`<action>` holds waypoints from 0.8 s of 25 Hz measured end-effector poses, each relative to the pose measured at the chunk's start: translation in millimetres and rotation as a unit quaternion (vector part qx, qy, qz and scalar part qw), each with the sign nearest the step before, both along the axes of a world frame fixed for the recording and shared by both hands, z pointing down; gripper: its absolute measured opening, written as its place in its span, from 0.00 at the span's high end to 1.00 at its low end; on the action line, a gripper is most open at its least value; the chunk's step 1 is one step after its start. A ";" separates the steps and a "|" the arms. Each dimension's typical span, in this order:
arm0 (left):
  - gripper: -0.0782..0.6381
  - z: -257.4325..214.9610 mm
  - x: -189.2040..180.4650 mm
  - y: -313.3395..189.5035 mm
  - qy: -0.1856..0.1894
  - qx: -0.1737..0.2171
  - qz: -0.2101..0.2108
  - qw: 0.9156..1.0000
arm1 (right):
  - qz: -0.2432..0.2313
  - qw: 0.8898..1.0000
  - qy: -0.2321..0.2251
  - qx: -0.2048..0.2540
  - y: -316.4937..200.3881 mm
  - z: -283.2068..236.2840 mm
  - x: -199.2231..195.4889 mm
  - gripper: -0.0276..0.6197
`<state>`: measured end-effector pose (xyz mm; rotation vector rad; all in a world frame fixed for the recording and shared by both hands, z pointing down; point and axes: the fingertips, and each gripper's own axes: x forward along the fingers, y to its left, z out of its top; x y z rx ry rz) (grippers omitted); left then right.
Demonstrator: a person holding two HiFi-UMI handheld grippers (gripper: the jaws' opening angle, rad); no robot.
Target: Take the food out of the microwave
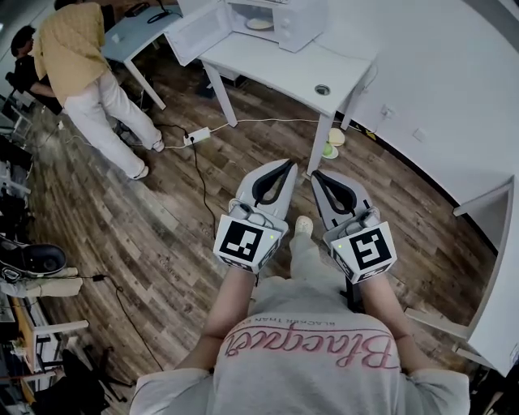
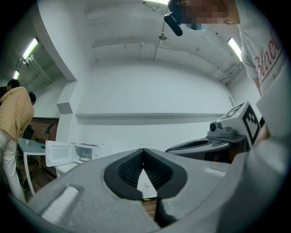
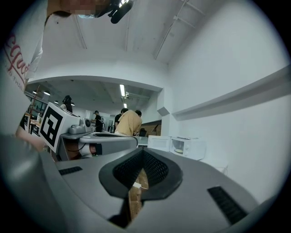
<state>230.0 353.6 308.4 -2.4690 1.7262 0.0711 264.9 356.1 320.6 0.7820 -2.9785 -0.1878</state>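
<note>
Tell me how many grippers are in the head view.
2. The left gripper is left of centre, the right gripper beside it, both shut, above the wooden floor. None hidden.

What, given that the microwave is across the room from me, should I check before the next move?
1. Microwave door open: ok.
2. Food visible inside: ok, a pale dish in the cavity.
3. Left gripper empty: ok, jaws shut on nothing.
4. Right gripper empty: ok, jaws shut on nothing.
5. Jaws open for grasping: not ok, both are closed.
6. Microwave within reach: not ok; its white table stands well ahead across the wooden floor.
</note>
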 end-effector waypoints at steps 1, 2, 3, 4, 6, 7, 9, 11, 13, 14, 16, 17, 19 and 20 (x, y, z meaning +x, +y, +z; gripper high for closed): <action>0.88 0.2 -3.4 -9.8 -0.001 -0.001 -0.001 1.000 | -0.002 1.000 0.001 -0.001 -9.8 0.3 -3.8 0.94; 0.88 0.5 -7.0 -20.3 -0.001 -0.002 -0.003 1.000 | -0.004 1.000 0.002 -0.002 -20.5 0.9 -7.8 0.94; 0.88 0.9 -10.7 -31.2 -0.002 -0.002 -0.005 1.000 | -0.006 1.000 0.002 -0.005 -31.9 1.6 -12.0 0.94; 0.88 1.5 -14.5 -42.5 -0.003 -0.003 -0.007 1.000 | -0.007 1.000 0.004 -0.006 -43.4 2.4 -16.1 0.94; 0.88 2.8 -21.5 -65.1 -0.003 -0.005 -0.012 1.000 | -0.014 1.000 0.009 -0.007 -65.7 3.1 -24.6 0.94; 0.88 3.0 -24.9 -76.2 -0.002 -0.006 -0.016 1.000 | -0.019 1.000 0.011 -0.004 -76.2 2.6 -28.9 0.94; 0.88 2.8 -30.9 -98.1 0.001 -0.007 -0.021 1.000 | -0.029 0.999 0.014 0.001 -97.1 0.3 -36.0 0.94; 0.88 2.6 -35.4 -120.5 0.001 -0.008 -0.025 1.000 | -0.033 0.999 0.013 0.002 -119.6 -1.3 -40.7 0.94; 0.88 1.5 -39.2 -142.9 -0.001 -0.009 -0.027 1.000 | -0.031 0.999 0.013 -0.002 -143.7 -1.8 -43.8 0.94; 0.88 0.7 -41.1 -153.6 -0.001 -0.010 -0.029 1.000 | -0.031 0.999 0.013 -0.003 -154.9 -2.1 -45.6 0.94; 0.88 -0.5 -44.8 -173.5 -0.003 -0.012 -0.031 0.999 | -0.037 0.999 0.012 -0.004 -174.9 -2.8 -49.9 0.94; 0.88 -1.0 -46.4 -182.9 -0.003 -0.012 -0.033 0.999 | -0.039 0.999 0.012 -0.005 -184.3 -3.0 -51.6 0.94; 0.88 -2.8 -50.1 -201.4 -0.005 -0.012 -0.037 0.999 | -0.044 0.999 0.011 -0.008 -202.8 -3.6 -55.3 0.94; 0.88 -3.9 -52.1 -210.6 -0.006 -0.011 -0.040 0.999 | -0.049 0.999 0.010 -0.007 -211.7 -4.5 -57.6 0.94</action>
